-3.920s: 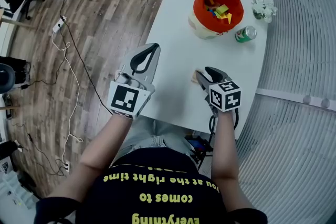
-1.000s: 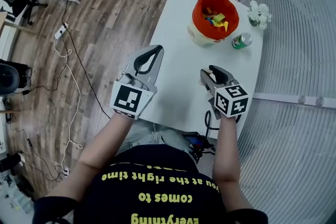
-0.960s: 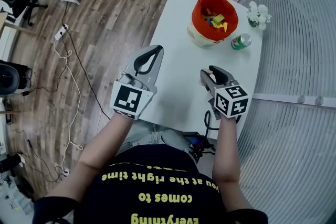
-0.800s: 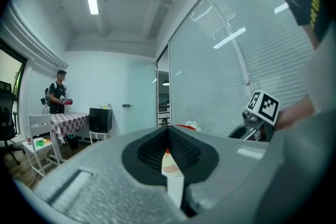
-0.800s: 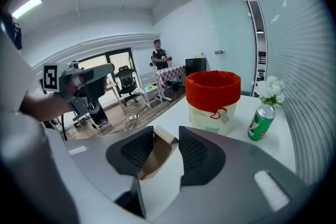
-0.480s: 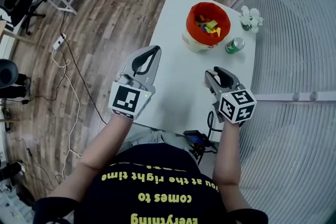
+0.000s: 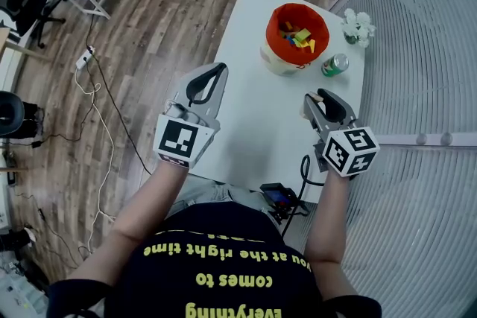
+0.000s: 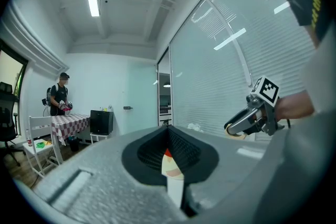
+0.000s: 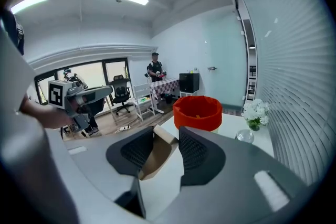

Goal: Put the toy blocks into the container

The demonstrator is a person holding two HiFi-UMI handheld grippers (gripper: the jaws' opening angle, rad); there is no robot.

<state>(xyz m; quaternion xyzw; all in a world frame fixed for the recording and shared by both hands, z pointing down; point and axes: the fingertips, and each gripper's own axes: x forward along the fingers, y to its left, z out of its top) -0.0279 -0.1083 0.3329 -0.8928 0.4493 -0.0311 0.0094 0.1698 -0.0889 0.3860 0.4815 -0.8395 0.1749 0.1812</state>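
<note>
While the right tongs point(image 7: 322, 99) grip a tan toy block point(image 9: 157, 157) just short of the red container point(image 7: 277, 17), which lies straight ahead, the closed, empty left tongs point(image 7: 214, 73) hang slightly farther from it.

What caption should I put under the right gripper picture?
Right gripper holds a tan block before the red container.

table point(image 7: 257, 119): one
container point(image 7: 272, 20): one
can point(image 7: 334, 65): one
flower pot point(image 7: 358, 26): one
left gripper point(image 7: 219, 68) and right gripper point(image 7: 319, 96): two
wooden block point(image 9: 157, 155): one
toy blocks point(image 7: 299, 34): several, exact number unclear
</note>
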